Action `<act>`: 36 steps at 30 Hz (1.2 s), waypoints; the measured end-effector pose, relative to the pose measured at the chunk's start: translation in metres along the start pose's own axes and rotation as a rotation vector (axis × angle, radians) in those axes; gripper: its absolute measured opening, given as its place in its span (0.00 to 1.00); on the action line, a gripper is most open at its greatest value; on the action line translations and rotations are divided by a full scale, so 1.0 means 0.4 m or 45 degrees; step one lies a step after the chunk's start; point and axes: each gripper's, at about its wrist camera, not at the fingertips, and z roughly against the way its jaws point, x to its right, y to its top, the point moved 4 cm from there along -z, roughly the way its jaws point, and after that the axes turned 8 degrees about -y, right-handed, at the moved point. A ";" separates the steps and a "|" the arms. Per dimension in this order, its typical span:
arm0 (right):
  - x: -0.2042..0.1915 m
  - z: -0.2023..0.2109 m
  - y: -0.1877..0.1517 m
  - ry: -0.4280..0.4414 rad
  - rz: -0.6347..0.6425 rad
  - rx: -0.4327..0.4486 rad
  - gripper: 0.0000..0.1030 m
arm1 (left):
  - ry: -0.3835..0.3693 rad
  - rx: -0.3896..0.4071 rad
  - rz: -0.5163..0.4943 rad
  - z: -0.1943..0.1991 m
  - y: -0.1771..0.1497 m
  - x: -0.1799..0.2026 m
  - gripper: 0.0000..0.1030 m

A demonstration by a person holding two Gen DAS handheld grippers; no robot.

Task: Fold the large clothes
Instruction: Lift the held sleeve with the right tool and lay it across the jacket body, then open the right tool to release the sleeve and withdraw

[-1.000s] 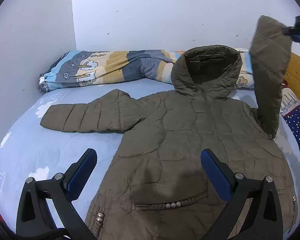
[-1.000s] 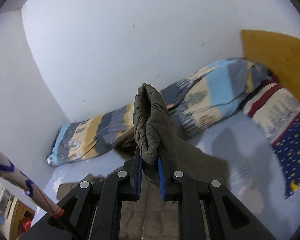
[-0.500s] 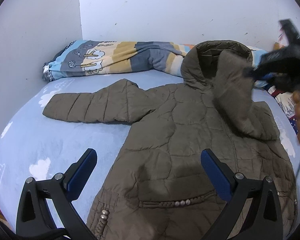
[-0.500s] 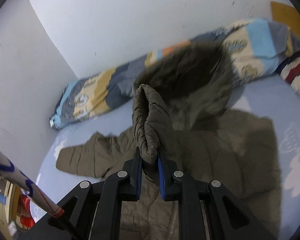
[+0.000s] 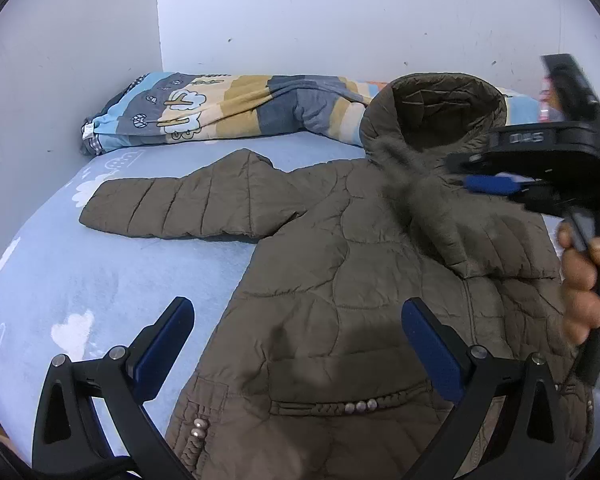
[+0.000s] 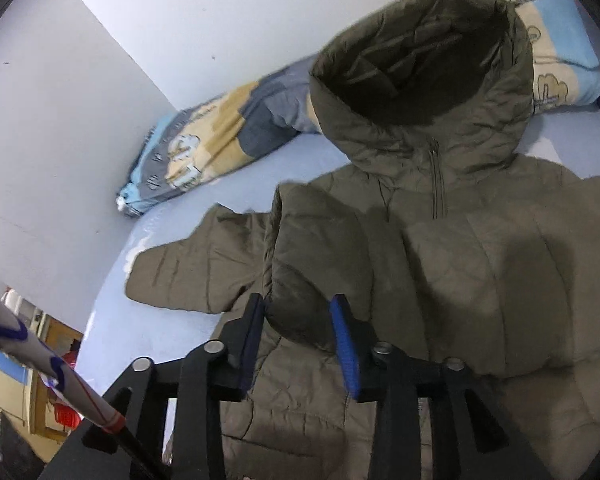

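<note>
An olive puffer jacket (image 5: 340, 280) lies front up on a blue bed sheet (image 5: 80, 280), its hood (image 5: 436, 116) toward the wall. Its left sleeve (image 5: 180, 212) stretches out sideways. The right sleeve (image 6: 308, 248) is folded across the chest. My right gripper (image 6: 298, 304) is low over the jacket. Its jaws are opening, and the sleeve's cuff sits loosely between them. In the left wrist view the right gripper (image 5: 480, 176) comes in from the right, held by a hand (image 5: 580, 280). My left gripper (image 5: 296, 308) hovers wide open over the jacket's lower front, holding nothing.
A rolled striped quilt (image 5: 220, 112) lies along the white wall behind the hood. Bare sheet shows left of the jacket. In the right wrist view, a white pole with blue and red marks (image 6: 40, 348) crosses the lower left, and floor clutter lies past the bed's edge.
The right gripper came down from high up, carrying the right sleeve across onto the jacket's chest. Its jaws, shut on the cuff before, have now parted. The left gripper stayed in place.
</note>
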 end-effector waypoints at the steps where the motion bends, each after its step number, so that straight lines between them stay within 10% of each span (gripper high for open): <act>1: 0.015 0.019 0.004 -0.013 -0.002 0.024 0.39 | 0.000 -0.002 0.001 -0.001 -0.001 -0.001 1.00; 6: 0.169 0.067 0.034 -0.146 -0.124 0.081 0.43 | 0.003 -0.016 0.009 -0.011 -0.006 -0.003 1.00; 13: 0.452 0.038 0.004 -0.611 -0.265 0.044 0.43 | 0.007 -0.040 0.016 -0.032 -0.011 -0.003 1.00; 17: 0.543 -0.084 -0.070 -0.570 -0.334 -0.171 0.45 | 0.015 -0.056 0.007 -0.044 -0.013 0.001 1.00; 22: 0.490 -0.043 -0.031 -0.634 -0.265 -0.086 0.47 | 0.020 -0.051 0.020 -0.041 -0.012 -0.007 1.00; 26: 0.327 -0.032 0.002 -0.468 -0.117 -0.010 0.48 | 0.022 -0.047 0.033 -0.036 -0.011 -0.015 1.00; 30: 0.177 -0.097 -0.018 -0.282 -0.058 -0.073 0.49 | 0.029 -0.048 0.042 -0.036 -0.012 -0.027 1.00; 36: 0.106 -0.248 -0.105 -0.348 0.010 -0.245 0.55 | -0.004 -0.112 0.084 -0.067 -0.018 -0.038 1.00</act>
